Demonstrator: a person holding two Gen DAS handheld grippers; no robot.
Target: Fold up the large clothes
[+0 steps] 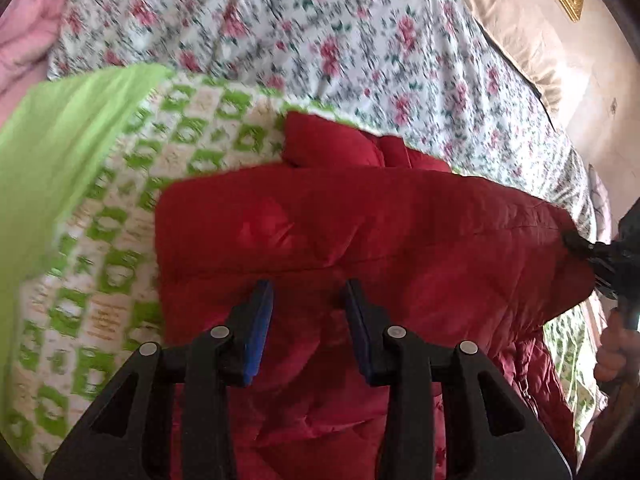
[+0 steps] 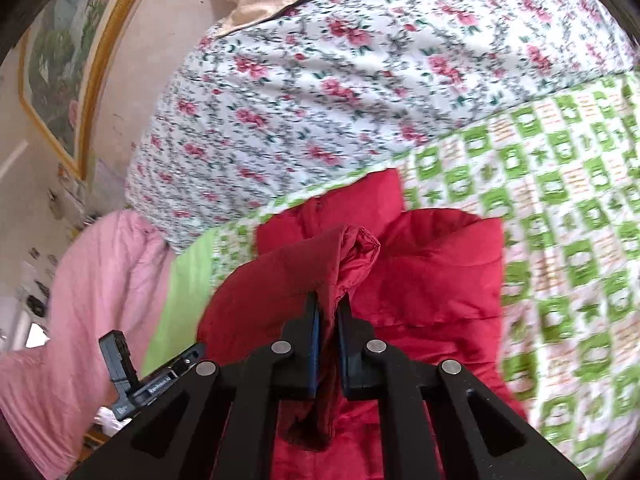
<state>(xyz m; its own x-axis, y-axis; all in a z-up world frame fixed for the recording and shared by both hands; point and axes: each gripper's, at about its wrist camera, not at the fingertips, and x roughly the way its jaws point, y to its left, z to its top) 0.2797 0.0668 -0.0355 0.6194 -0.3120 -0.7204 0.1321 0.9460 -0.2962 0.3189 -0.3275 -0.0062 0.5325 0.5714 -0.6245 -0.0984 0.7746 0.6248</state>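
Observation:
A red quilted jacket (image 1: pixel 360 232) lies partly folded on a green-and-white checked blanket (image 1: pixel 180 152). My left gripper (image 1: pixel 308 288) hovers over the jacket's near part with its jaws apart. Both blue pads (image 1: pixel 260 320) show bare, and the red fabric lies under the gap. My right gripper (image 2: pixel 328 300) is shut on a bunched fold of the jacket (image 2: pixel 420 280) and holds it raised above the rest. In the left wrist view the right gripper (image 1: pixel 580 246) pinches the jacket's right corner, with a hand (image 1: pixel 612 352) below it. The left gripper's black body (image 2: pixel 120 364) shows beside the jacket's left edge.
A floral sheet (image 1: pixel 320 40) covers the bed beyond the blanket. A plain green stretch (image 1: pixel 60 140) borders the checked part. A pink quilt (image 2: pixel 80 280) lies at one side, a beige pillow (image 1: pixel 520 40) at the bed's end. A gold-framed picture (image 2: pixel 60 60) hangs on the wall.

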